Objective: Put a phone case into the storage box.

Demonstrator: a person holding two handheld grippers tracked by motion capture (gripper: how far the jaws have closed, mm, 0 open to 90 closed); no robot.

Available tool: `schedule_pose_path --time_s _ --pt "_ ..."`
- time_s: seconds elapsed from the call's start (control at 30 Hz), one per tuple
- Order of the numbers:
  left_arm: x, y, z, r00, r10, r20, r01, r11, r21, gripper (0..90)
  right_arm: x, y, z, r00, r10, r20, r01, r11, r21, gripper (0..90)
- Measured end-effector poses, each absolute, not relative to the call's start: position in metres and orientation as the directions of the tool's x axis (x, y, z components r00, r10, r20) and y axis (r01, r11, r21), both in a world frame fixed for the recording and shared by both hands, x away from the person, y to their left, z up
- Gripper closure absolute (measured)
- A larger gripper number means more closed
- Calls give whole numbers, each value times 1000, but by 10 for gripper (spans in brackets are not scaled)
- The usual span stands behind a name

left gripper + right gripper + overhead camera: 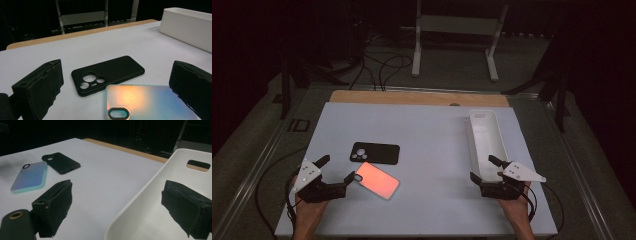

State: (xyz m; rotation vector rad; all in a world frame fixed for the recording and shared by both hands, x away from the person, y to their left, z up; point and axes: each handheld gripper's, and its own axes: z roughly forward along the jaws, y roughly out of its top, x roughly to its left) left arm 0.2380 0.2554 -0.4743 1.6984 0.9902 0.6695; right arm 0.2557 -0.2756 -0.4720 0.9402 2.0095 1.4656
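A black phone case (374,152) lies camera-holes up on the white table mat, left of centre. Just in front of it lies an iridescent pink-orange phone case (378,180), slanted. My left gripper (338,168) stands open at the pink case's left end, with nothing held. In the left gripper view the iridescent case (147,102) lies between the jaws and the black case (107,73) beyond it. My right gripper (482,167) is open at the near end of the white tray (486,131). In the right gripper view, one jaw hangs over the tray's inside (150,220), the other outside its wall.
The long white tray stands lengthwise along the right side of the mat, and nothing shows inside it. A wooden table edge (412,96) runs behind the mat. Cables and a white stand (452,30) sit on the floor beyond.
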Motion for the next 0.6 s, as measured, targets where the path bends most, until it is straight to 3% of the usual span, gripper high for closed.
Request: schedule_pose_path --time_s 0.6 --pt "237 257 -475 494 869 -24 299 -143 944 0 257 -273 -473 -651 759 17 254 197 947 96"
